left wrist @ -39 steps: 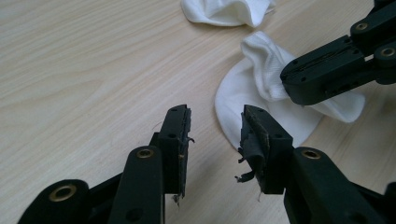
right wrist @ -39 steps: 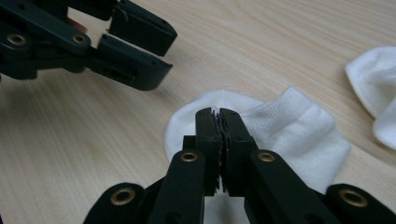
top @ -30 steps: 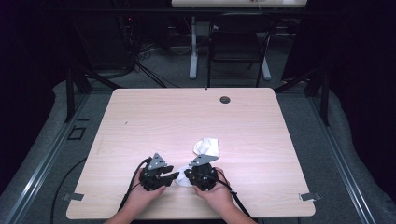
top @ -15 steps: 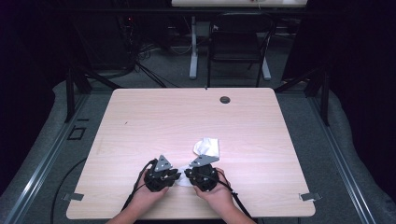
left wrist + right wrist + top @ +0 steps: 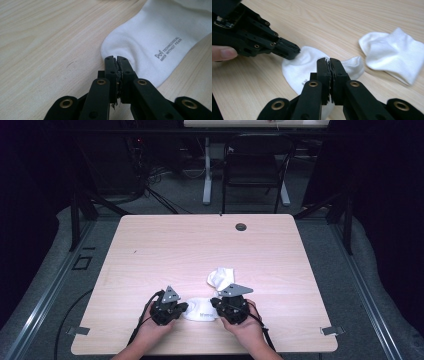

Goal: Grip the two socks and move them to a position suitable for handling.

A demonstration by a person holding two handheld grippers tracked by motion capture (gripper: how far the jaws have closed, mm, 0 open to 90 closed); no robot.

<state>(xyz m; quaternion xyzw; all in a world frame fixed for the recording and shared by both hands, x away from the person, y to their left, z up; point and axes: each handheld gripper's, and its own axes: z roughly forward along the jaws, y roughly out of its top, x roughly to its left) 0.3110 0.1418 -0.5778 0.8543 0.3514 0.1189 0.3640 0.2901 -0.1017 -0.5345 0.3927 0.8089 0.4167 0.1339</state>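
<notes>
Left gripper [image 5: 181,308] is clenched on the toe end of a white sock [image 5: 199,310] lying flat near the worktop's [image 5: 200,250] front edge, and the right gripper [image 5: 216,304] pinches the same sock's opposite end, jaws pressed together on the fabric. Grey lettering shows on the sock. Just beyond the sock, a second white sock [image 5: 220,277] lies crumpled.

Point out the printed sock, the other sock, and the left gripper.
printed sock [image 5: 150,37]: left gripper view, on its white fabric above the lettering.
other sock [image 5: 394,53]: right gripper view, on its crumpled middle.
left gripper [image 5: 289,51]: right gripper view, at its jaw tips on the printed sock.
</notes>
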